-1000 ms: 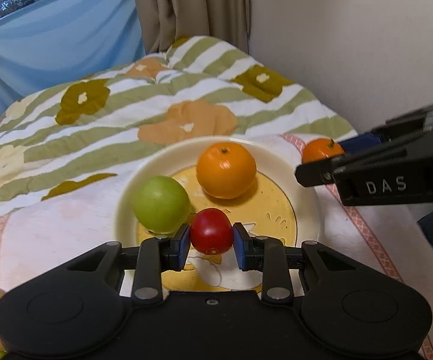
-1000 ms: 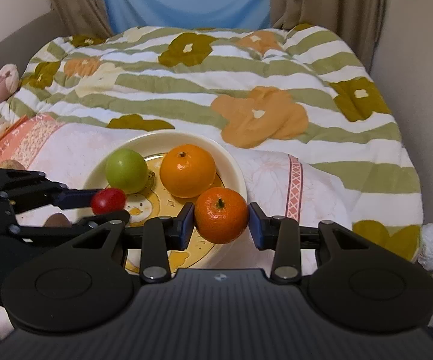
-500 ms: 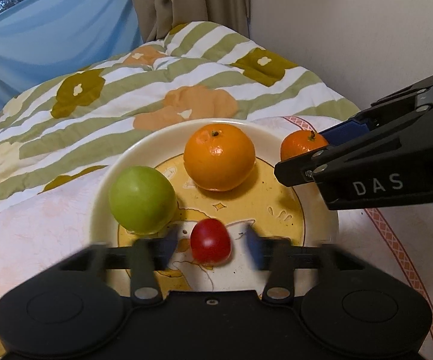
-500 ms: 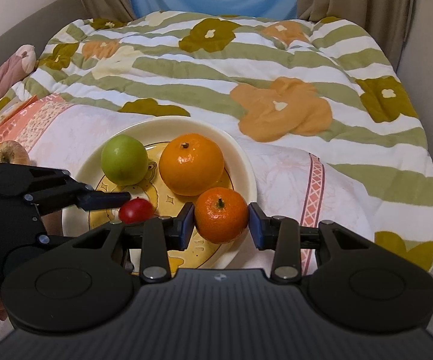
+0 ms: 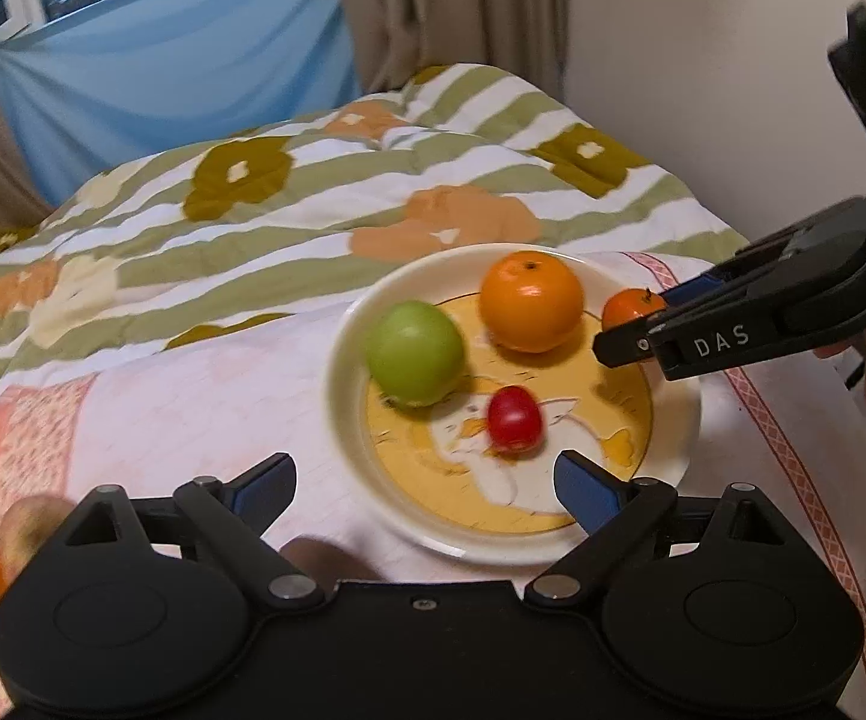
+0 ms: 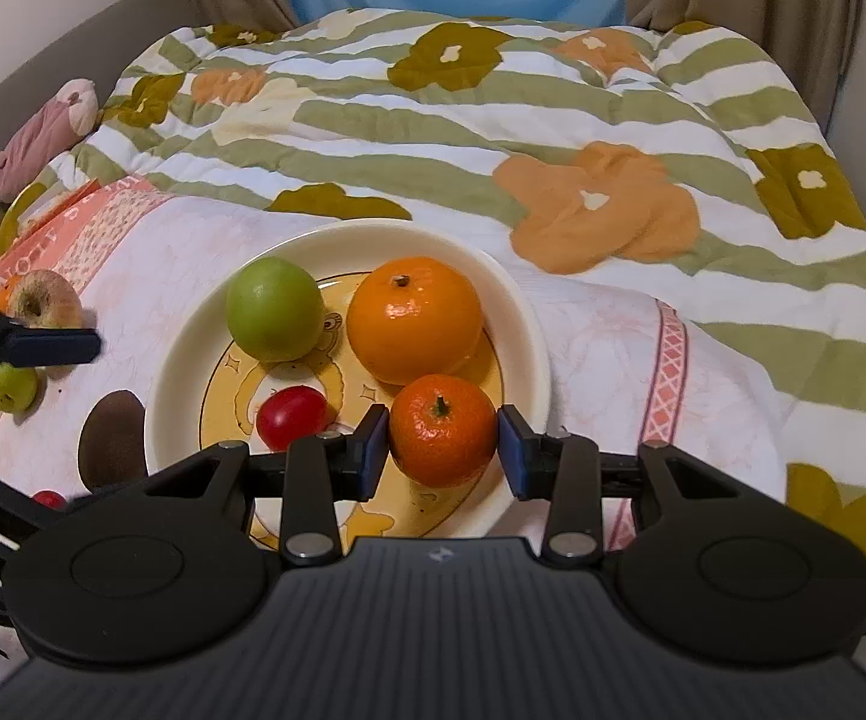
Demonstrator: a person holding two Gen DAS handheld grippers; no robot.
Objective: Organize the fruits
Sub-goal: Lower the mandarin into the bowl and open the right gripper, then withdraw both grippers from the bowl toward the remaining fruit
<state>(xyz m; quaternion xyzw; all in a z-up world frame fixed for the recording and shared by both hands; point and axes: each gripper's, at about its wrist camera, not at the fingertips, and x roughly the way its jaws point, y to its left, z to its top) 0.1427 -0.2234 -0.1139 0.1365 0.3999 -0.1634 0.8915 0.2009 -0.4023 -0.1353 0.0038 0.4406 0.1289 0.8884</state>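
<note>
A cream plate (image 6: 529,324) with a yellow centre lies on the bed. It holds a green apple (image 6: 273,309), a large orange (image 6: 414,321) and a small red tomato (image 6: 291,417). My right gripper (image 6: 442,441) is shut on a small mandarin (image 6: 442,429) over the plate's near right rim; I cannot tell whether the fruit touches the plate. My left gripper (image 5: 423,474) sits just behind the tomato (image 5: 514,420). Its jaws are opening and stand wide, with nothing between them. In the left wrist view the right gripper's fingers (image 5: 631,345) hide part of the mandarin (image 5: 625,309).
Left of the plate on the pink cloth lie a brown kiwi (image 6: 111,447), a small green fruit (image 6: 9,387), a browned apple (image 6: 42,300) and a tiny red fruit (image 6: 48,499). A flowered, striped quilt (image 6: 493,120) covers the bed beyond. A wall runs along the right.
My left gripper let go of the red tomato, opened wide and drew back to the left; the tomato now lies on the plate. The right gripper kept hold of the mandarin and sank slightly.
</note>
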